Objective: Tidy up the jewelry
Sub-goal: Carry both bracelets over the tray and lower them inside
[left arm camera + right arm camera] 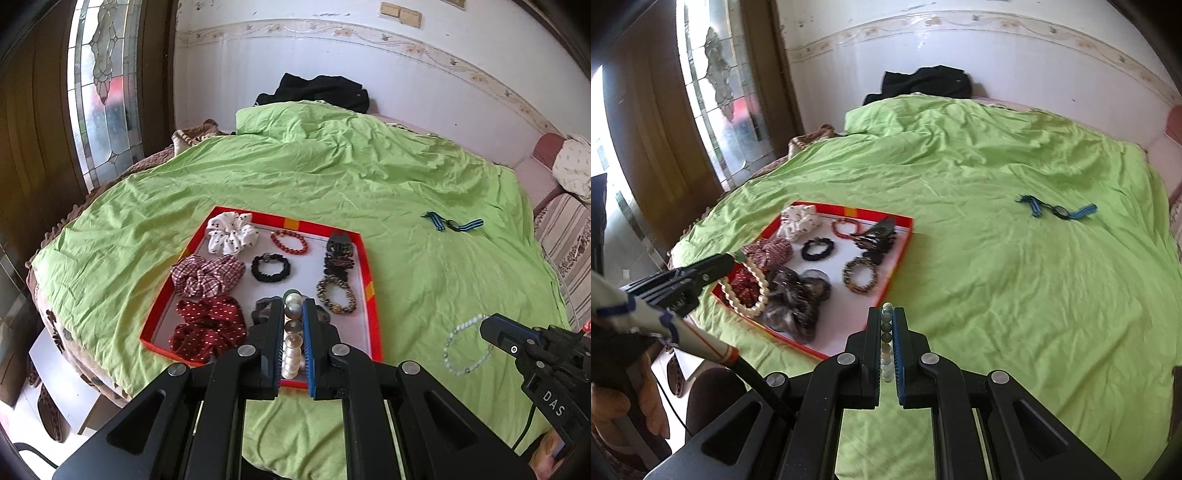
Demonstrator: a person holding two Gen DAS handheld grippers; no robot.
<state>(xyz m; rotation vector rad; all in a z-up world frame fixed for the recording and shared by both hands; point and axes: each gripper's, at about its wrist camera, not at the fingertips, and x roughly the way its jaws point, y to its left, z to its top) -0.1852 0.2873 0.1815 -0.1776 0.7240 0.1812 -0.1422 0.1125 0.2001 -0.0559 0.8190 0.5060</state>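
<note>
A red-rimmed tray (373,295) with a white floor lies on the green bedspread and holds scrunchies, bracelets and hair clips; it also shows in the right wrist view (903,251). My left gripper (293,306) is shut on a cream pearl bracelet (291,350), held above the tray's near edge; the bracelet hangs below it in the right wrist view (746,291). My right gripper (886,314) is shut on a pale green bead bracelet (886,332), right of the tray; its loop hangs from the fingers in the left wrist view (465,343).
A blue-striped watch (452,221) lies alone on the bedspread (332,177) far right of the tray. Black clothing (317,90) is heaped at the bed's head by the wall. A glass-panelled door (103,92) stands left.
</note>
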